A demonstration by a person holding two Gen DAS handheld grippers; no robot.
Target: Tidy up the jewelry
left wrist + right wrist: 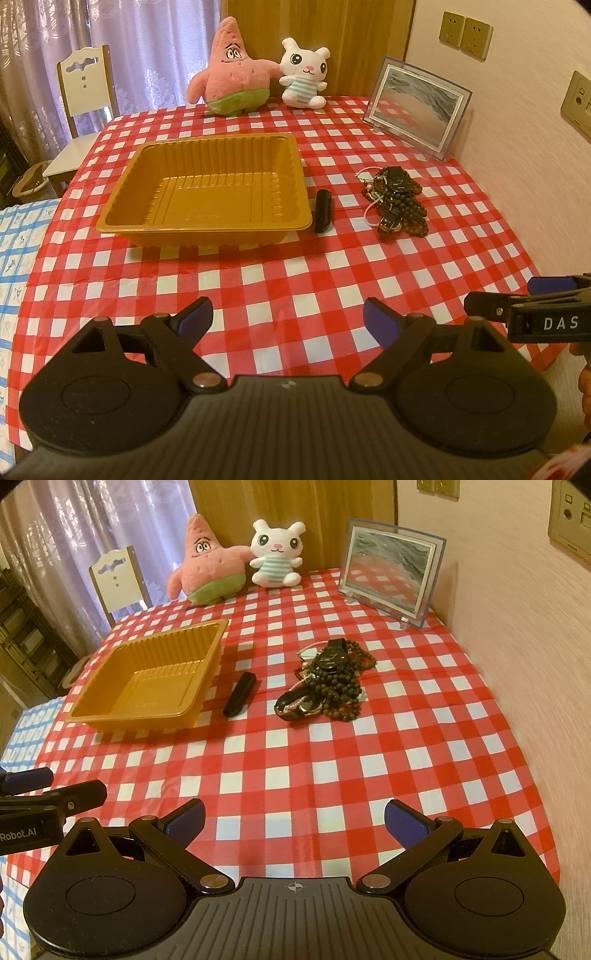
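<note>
From my left wrist: my left gripper (288, 317) hangs spread wide and empty over the checked cloth; the gold tray (110, 224) sits ahead, bare, the jewelry pile (397, 201) to its right.

From my right wrist: my right gripper (293, 821) gapes empty too; I'd lift 1 strand from the tangle's edge, not the whole heap; the small black case (240, 694) lies between tray and pile.

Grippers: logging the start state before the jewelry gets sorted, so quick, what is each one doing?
Left gripper: open, holding nothing, above the tablecloth.
Right gripper: open, holding nothing, short of the jewelry pile.
</note>
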